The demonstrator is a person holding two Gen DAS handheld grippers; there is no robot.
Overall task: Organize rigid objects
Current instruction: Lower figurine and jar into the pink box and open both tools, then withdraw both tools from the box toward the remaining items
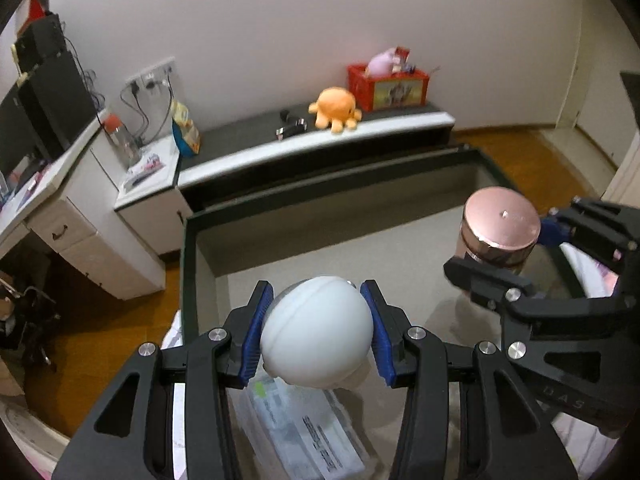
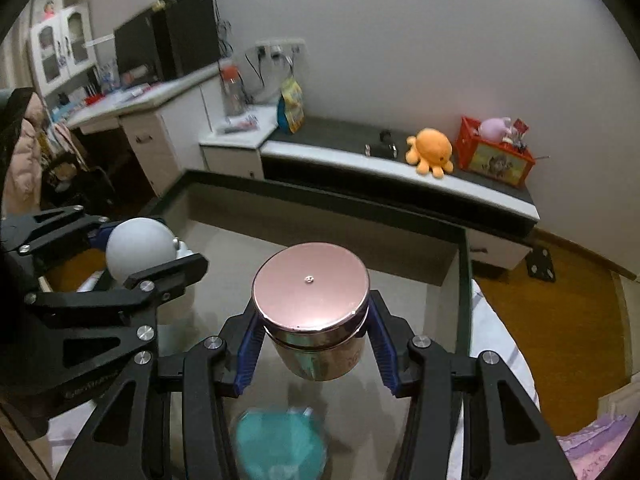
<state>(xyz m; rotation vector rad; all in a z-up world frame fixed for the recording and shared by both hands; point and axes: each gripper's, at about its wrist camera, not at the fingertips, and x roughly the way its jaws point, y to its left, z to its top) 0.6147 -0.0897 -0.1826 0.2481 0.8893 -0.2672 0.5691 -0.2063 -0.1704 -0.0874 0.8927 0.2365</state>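
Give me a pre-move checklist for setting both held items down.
1. Left tool shut on the white egg-shaped toy: ok.
2. Right tool shut on the pink-lidded metal jar: ok.
3. Jar upright: ok.
4. Tools apart from each other: ok.
5. Glass table bare under the jar: not ok, a blurred teal object sits near there.
6. Height above the glass: cannot tell.
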